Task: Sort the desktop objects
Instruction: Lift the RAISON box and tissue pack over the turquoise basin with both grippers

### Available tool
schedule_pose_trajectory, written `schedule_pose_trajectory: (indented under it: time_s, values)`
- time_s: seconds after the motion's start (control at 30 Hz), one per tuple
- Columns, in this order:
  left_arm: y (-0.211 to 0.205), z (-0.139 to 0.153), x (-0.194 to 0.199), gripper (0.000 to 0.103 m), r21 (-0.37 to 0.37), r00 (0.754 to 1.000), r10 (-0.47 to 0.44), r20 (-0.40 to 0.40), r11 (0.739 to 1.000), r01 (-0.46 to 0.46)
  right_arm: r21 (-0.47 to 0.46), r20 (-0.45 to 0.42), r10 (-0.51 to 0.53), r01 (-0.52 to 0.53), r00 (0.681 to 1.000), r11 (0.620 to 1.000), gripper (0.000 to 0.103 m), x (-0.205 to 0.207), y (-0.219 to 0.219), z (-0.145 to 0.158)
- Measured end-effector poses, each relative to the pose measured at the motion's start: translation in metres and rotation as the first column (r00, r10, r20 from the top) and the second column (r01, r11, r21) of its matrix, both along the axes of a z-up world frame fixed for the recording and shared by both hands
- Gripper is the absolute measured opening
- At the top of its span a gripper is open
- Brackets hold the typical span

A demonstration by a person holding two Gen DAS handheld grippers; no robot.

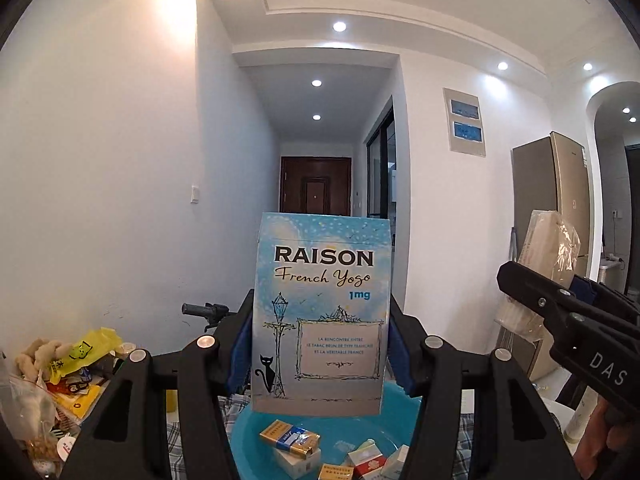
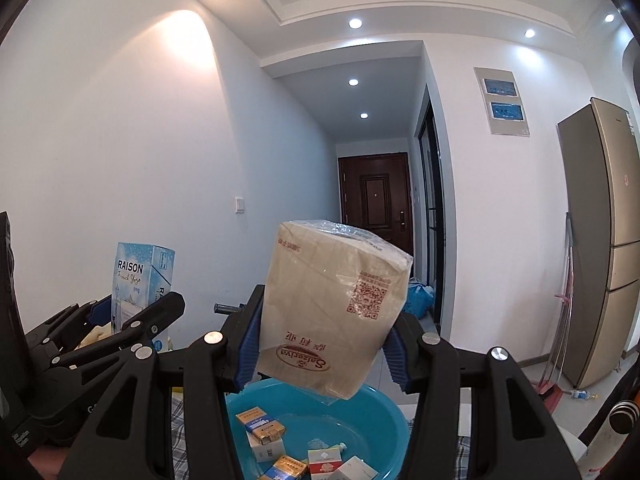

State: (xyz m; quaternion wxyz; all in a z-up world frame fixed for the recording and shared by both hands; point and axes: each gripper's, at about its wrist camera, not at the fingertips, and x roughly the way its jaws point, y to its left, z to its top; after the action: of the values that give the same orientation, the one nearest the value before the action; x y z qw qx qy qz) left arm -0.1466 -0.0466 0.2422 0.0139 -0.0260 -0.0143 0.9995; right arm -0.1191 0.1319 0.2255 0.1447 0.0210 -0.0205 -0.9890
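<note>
A dark brown entrance door (image 1: 315, 186) stands at the end of the corridor, near the centre. At 3 o'clock a gold refrigerator (image 2: 600, 240) stands against the wall. At 2 o'clock, two blue-screen wall panels (image 2: 502, 101) hang. A white light switch (image 1: 195, 193) sits at 9 o'clock. Recessed ceiling lights (image 1: 339, 26) shine at 12 o'clock.

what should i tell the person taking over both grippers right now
Left gripper: shut on the blue Raison box, held upright above the blue basin.
Right gripper: shut on the tan plastic-wrapped pack, tilted, also above the basin.
Done: several small cigarette packs already lie in the basin.
Left: neither held item is released yet; where each belongs cannot be told from these views. A clutter pile of bags and wrappers sits to the left, apparently still unsorted.
</note>
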Motion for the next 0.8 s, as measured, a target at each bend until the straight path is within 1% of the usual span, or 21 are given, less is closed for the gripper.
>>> schedule_pose_trajectory:
  time_s: [0.13,0.23,0.3,0.33,0.37,0.43,0.47,0.53,0.63,0.8]
  values:
    - [0.006,0.002,-0.007,0.059,0.016,1.000,-0.012,-0.020,1.000,0.012,-0.006,-0.011,-0.004,0.004,1.000,1.000,0.051,-0.007,0.001,0.001]
    - [0.005,-0.009,-0.009,0.059,0.014,1.000,0.011,-0.011,1.000,-0.011,-0.002,-0.006,-0.008,0.008,1.000,1.000,0.051,-0.009,0.004,-0.008]
    - [0.002,-0.021,-0.014,0.059,0.035,1.000,0.015,0.008,0.999,-0.015,-0.012,0.018,-0.013,0.014,1.000,1.000,0.051,-0.011,0.010,-0.024]
    - [0.003,-0.024,-0.019,0.059,0.039,0.999,0.022,0.034,0.999,-0.024,-0.016,0.045,-0.018,0.019,0.999,1.000,0.051,-0.015,0.011,-0.031]
    - [0.004,-0.023,-0.023,0.059,0.034,0.998,0.014,0.055,0.999,-0.016,-0.012,0.077,-0.013,0.014,0.997,1.000,0.051,-0.023,0.012,-0.031]
    - [0.006,-0.024,-0.020,0.059,0.050,0.999,-0.001,0.046,0.999,-0.002,-0.051,0.071,0.009,-0.005,0.997,0.999,0.051,-0.024,0.015,-0.033]
    - [0.008,-0.023,-0.018,0.059,0.046,0.999,-0.006,0.041,0.999,0.004,-0.051,0.071,0.012,-0.008,0.997,0.999,0.051,-0.022,0.015,-0.033]
    - [0.012,-0.023,-0.014,0.059,0.025,1.000,-0.006,0.026,1.000,0.005,-0.022,0.060,0.014,-0.013,0.998,1.000,0.051,-0.018,0.012,-0.033]
    - [0.011,-0.025,-0.012,0.059,0.023,1.000,-0.005,0.026,1.000,0.005,-0.017,0.050,0.016,-0.016,0.999,1.000,0.051,-0.012,0.009,-0.030]
    - [0.006,-0.022,-0.004,0.059,0.048,1.000,-0.017,0.015,0.999,0.016,0.001,0.027,0.016,-0.016,1.000,1.000,0.052,-0.006,0.009,-0.025]
